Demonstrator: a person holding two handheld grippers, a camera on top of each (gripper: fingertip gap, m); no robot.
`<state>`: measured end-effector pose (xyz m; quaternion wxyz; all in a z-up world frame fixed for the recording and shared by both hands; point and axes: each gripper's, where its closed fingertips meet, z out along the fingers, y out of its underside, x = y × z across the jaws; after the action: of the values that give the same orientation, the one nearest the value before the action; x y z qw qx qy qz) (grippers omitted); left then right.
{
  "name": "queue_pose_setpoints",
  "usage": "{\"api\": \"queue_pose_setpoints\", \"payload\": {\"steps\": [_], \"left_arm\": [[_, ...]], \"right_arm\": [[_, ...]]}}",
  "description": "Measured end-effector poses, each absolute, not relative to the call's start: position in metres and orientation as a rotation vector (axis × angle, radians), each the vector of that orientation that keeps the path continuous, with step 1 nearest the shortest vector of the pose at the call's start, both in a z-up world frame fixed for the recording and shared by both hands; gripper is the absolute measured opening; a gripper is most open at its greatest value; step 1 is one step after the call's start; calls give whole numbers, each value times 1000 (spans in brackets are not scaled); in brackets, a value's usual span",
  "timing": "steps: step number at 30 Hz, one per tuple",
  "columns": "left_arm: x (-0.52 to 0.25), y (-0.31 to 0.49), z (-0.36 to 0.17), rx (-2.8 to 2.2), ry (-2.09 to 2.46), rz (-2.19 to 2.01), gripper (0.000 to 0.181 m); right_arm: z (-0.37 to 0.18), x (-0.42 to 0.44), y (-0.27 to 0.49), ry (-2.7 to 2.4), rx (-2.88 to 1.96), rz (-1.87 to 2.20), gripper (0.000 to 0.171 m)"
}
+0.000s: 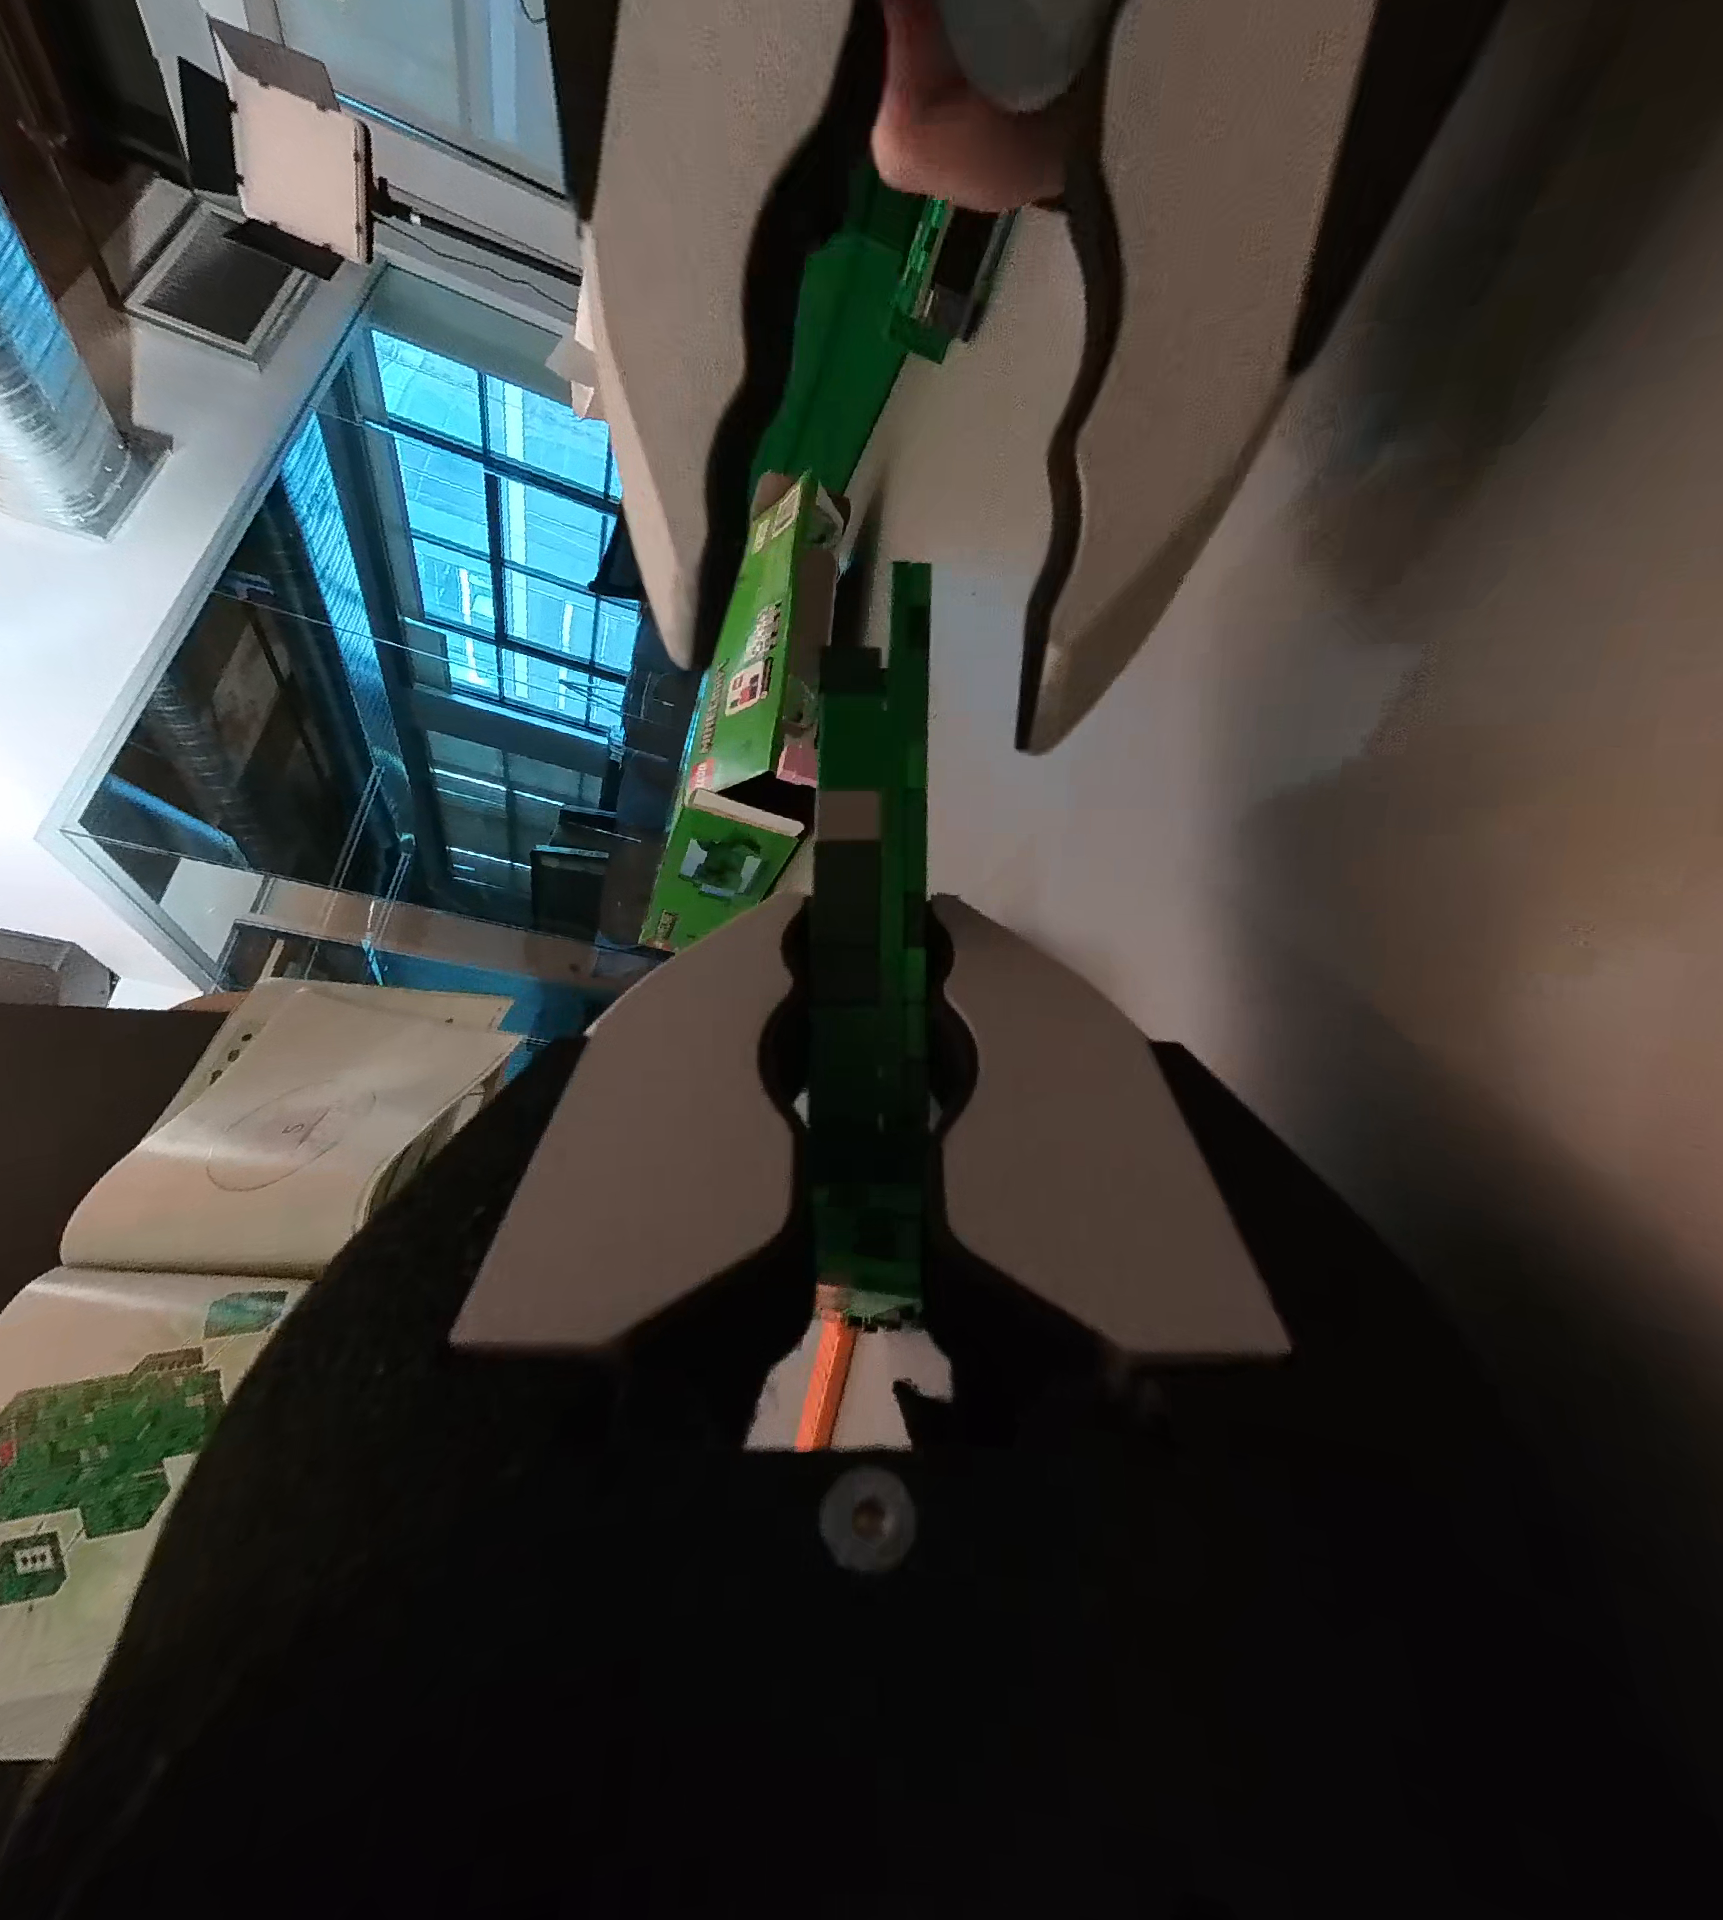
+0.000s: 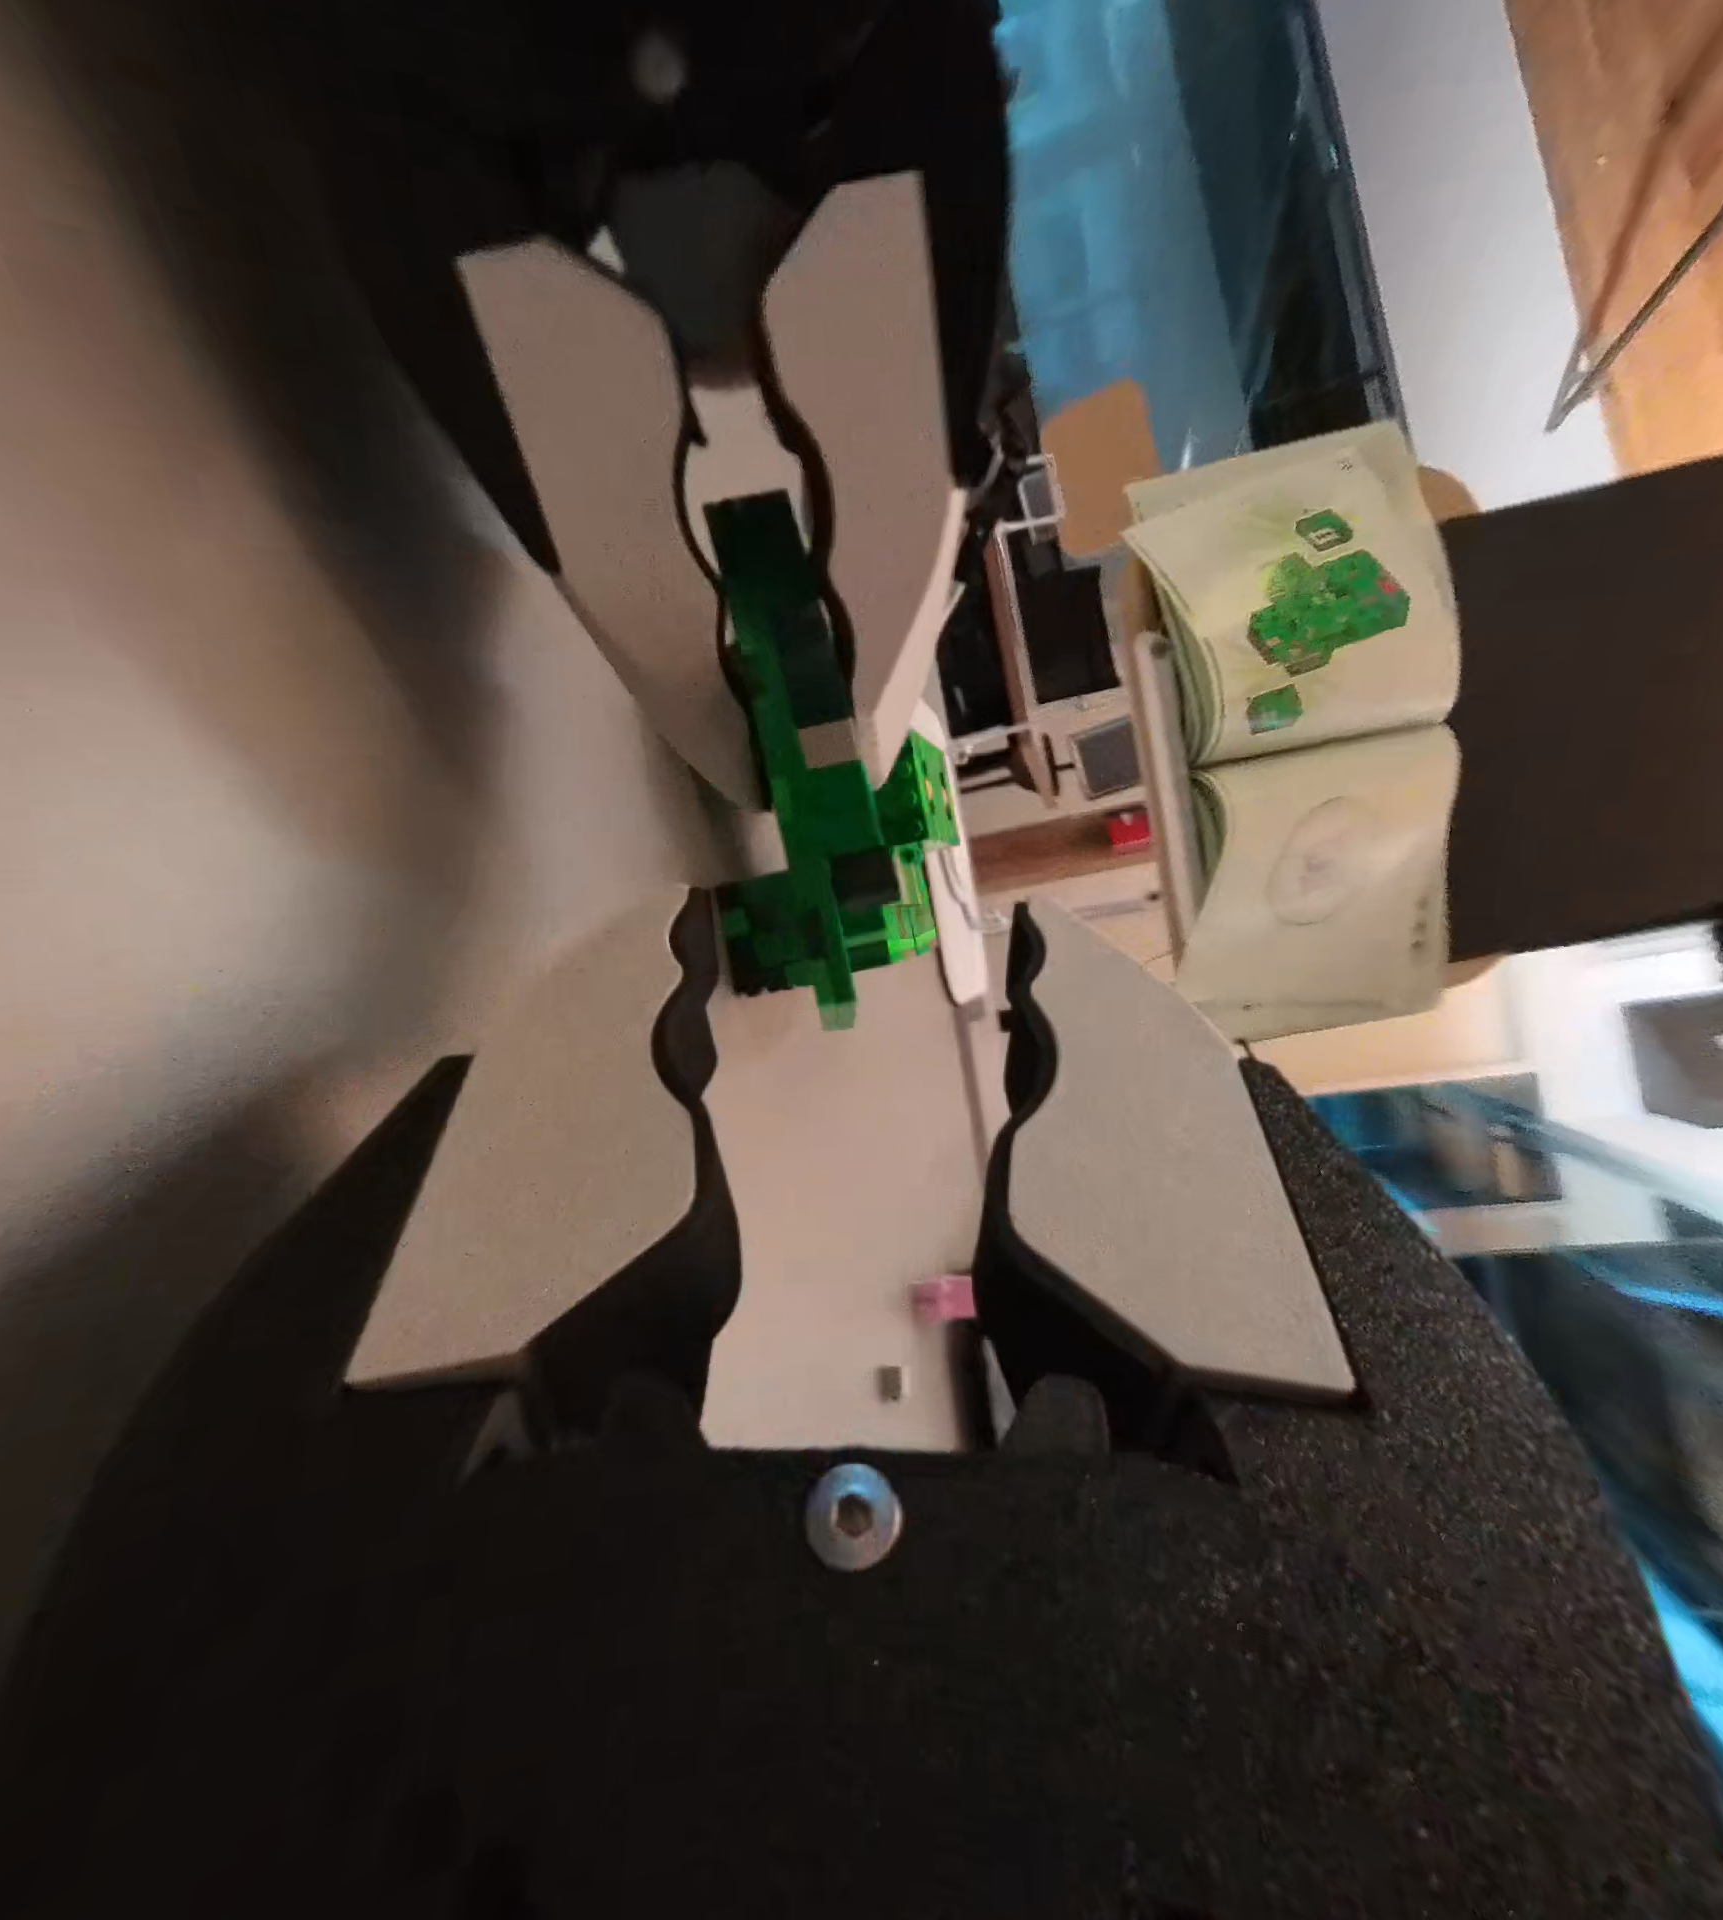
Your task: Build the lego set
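Above the white bench [image 2: 836, 1195], left claw [image 1: 867, 935] pinches the green lego build [image 1: 872, 1039]; right claw [image 2: 841, 925] is spread at its far end. Judgement: keep the build steady, align studs, then press squarely.

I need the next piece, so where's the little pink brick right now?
In the right wrist view, the pink brick lies on the white table between the right gripper's open jaws, against the right-hand one, with a tiny grey piece just below it.

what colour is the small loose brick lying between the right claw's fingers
Pink; it shows best in the right wrist view, lying on the white table.
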<state>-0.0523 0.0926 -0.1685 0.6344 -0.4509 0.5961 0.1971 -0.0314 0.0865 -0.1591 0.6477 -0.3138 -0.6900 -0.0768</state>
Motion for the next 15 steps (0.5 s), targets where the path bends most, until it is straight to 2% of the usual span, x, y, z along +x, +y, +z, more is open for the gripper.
{"api": "queue_pose_setpoints", "payload": {"steps": [8, 15], "left_arm": [[-51, 92, -174, -1034, 1396, 450, 17], [-50, 91, -175, -1027, 1411, 456, 17]], "right_arm": [[-164, -36, 87, -1587, -618, -371, 32], [-170, -38, 86, -1620, -626, -374, 21]]}}
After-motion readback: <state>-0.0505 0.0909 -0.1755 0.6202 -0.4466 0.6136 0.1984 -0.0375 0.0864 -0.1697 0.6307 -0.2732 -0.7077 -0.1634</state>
